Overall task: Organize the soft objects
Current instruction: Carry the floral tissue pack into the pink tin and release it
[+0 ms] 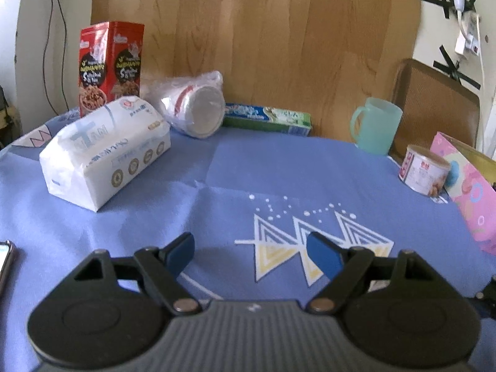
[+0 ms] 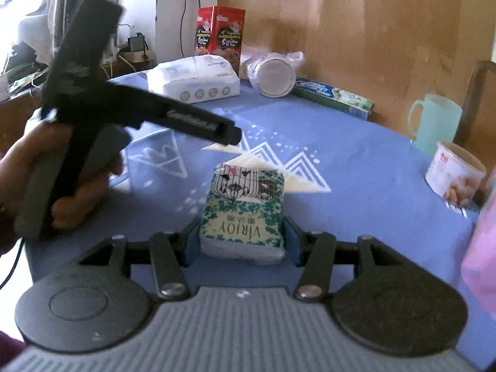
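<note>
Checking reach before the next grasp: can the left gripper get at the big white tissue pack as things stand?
Probably yes. The left gripper is open and empty, and only bare tablecloth lies between it and the tissue pack. The cup sleeve and red box sit behind it.

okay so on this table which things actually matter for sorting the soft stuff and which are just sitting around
Part of the job: green tissue pack, gripped in the right tongs; large white tissue pack; left tongs, open and holding nothing.

Just lying about: red snack box, bagged paper cups, toothpaste box, mint mug, small can.
</note>
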{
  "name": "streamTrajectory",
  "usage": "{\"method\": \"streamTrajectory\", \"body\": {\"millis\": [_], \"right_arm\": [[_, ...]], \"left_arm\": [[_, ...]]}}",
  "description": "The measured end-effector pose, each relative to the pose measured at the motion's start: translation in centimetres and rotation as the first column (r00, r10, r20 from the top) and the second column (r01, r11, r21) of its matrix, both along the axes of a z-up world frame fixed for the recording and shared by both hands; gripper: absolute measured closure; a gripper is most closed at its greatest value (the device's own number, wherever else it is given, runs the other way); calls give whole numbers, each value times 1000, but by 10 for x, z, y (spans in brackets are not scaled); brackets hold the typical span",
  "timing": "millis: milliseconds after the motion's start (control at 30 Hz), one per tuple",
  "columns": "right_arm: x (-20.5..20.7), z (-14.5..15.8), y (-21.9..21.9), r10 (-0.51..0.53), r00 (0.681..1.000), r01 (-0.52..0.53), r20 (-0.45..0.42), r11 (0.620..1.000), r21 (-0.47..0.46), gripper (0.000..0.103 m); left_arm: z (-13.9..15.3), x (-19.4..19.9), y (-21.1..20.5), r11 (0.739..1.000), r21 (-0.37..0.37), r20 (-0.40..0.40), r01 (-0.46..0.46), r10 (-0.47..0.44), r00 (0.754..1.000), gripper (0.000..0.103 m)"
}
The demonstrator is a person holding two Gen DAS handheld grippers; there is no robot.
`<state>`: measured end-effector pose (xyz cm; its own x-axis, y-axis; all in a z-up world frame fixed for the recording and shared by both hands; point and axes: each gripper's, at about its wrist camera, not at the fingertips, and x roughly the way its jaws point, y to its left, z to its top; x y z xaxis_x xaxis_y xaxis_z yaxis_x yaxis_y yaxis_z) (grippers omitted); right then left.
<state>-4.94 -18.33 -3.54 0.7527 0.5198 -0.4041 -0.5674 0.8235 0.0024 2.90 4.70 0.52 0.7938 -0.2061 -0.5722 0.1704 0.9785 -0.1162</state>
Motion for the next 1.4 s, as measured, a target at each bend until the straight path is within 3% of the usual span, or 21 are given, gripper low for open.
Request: {"method": "streamTrajectory", "body": {"millis": [100,267,367,467,567,600,633,733,900,1033,1200,1267,1300,1367,1400], "right_arm": [[-2,-3,-9,-59,998,61,-34,997,40,28],[-8,-8,-17,-61,998,63,-33,996,70,28],[-8,-8,-15,-62,998,64,-29,996,65,28],[-6,-8,-16,-64,997,66,-32,995,76,28],[-3,-8,-15,-62,997,65,-37,994,83,29],[-3,-8,-15,-56,998,59,-32,995,82,46],[-5,-7,-14,-52,998,54,-19,995,79,47],[-11,-7,-16,-83,996,82,17,994,76,51],[-23,2,-46,-202,971,185,131,974,134,53],[-27,13,-91,-340,923,303,182,931,205,53],[-16,23,-149,-510,838,461,193,852,250,52],[1,26,-168,-578,791,527,199,810,258,50],[14,27,-174,-622,754,573,211,780,252,47],[41,20,-181,-706,673,680,220,708,193,41],[52,16,-186,-729,656,712,196,684,159,40]], "left_arm": [[3,-7,7,998,-57,-29,10,-12,999,21],[8,-39,16,968,-243,-80,64,-86,993,22],[15,-57,9,952,-279,-81,125,-153,985,22],[15,-64,-5,942,-294,-122,160,-203,972,23],[5,-58,-23,931,-312,-179,191,-255,950,41],[4,-58,-28,936,-296,-165,193,-249,955,46],[4,-57,-34,938,-280,-166,202,-255,953,58],[10,-51,-51,940,-262,-168,220,-269,948,58],[43,-45,-91,919,-212,-74,332,-353,932,58],[69,-32,-142,877,-194,-17,440,-452,892,58],[91,-15,-229,808,-135,26,573,-576,817,57],[94,-7,-262,798,-90,42,596,-595,803,43],[94,-1,-280,805,-51,55,591,-589,807,32],[88,8,-304,832,31,75,554,-555,828,27],[83,13,-313,852,71,65,518,-522,850,27]]}}
